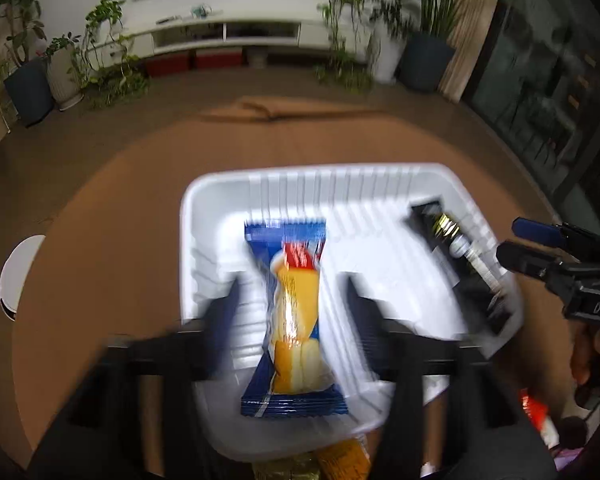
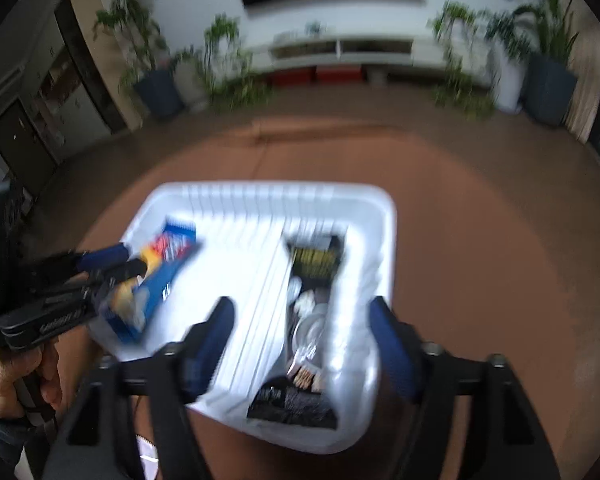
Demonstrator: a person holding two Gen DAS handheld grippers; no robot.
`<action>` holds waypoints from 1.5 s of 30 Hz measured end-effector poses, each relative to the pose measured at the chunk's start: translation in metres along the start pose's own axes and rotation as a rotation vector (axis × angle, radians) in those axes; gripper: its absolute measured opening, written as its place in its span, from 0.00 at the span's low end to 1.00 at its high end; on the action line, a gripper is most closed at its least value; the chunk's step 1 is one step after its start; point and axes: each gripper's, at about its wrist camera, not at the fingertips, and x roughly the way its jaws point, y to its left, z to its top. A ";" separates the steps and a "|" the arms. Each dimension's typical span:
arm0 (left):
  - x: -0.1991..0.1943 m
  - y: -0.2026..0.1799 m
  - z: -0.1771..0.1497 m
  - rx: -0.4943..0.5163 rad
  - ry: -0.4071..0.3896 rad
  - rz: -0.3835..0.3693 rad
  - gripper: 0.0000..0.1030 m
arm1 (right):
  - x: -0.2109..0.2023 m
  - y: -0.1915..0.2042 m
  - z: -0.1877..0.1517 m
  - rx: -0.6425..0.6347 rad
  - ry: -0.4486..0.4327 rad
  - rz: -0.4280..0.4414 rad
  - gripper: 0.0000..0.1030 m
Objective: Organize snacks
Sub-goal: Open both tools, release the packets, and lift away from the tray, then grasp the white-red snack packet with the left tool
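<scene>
The left gripper (image 1: 294, 308) is hanging over a white ribbed plastic basket (image 1: 220, 200) with its two dark fingers standing wide apart, not pressing on anything. A long blue snack packet with yellow cakes pictured on it (image 1: 294, 320) is lying in the basket between those fingers, its long side running from the near wall toward the far wall. The right gripper (image 2: 302, 344) is also standing open over the same basket, and its pads are not touching anything. A long black snack packet with gold print (image 2: 312, 308) is lying under it, along the basket's right side, pointing the same way as the blue one.

The left view is showing more snack packets, orange and yellow (image 1: 340, 458), just past the basket's near edge; the right view is not showing them. The right view is showing the hand (image 2: 16, 376) gripping the left tool.

The basket is sitting on a round brown table (image 1: 112, 208). Bare tabletop is lying open to the left, right and far side of the basket.
</scene>
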 end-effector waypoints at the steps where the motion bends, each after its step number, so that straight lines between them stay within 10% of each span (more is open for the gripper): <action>1: -0.011 0.002 0.001 -0.009 -0.037 -0.025 0.88 | -0.015 -0.001 0.005 -0.003 -0.062 -0.016 0.84; 2: -0.019 0.004 0.002 -0.009 -0.061 -0.042 1.00 | -0.025 -0.002 0.008 -0.005 -0.103 -0.028 0.90; 9: -0.094 0.015 -0.015 -0.009 -0.262 -0.027 1.00 | -0.124 -0.017 0.024 -0.006 -0.484 -0.091 1.00; 12: -0.120 0.025 -0.030 -0.063 -0.231 0.031 1.00 | -0.158 -0.022 0.026 0.009 -0.573 -0.098 1.00; 17: -0.159 0.049 -0.072 -0.229 -0.237 -0.014 1.00 | -0.218 -0.043 0.009 0.150 -0.704 0.072 1.00; 26: -0.195 0.015 -0.176 -0.167 -0.140 -0.096 1.00 | -0.227 -0.014 -0.093 0.236 -0.375 0.377 1.00; 35: -0.189 -0.069 -0.261 -0.005 -0.013 -0.214 1.00 | -0.202 0.045 -0.190 0.200 -0.157 0.289 1.00; 45: -0.159 -0.132 -0.239 0.276 0.008 -0.267 1.00 | -0.192 0.062 -0.219 0.079 -0.112 0.175 0.98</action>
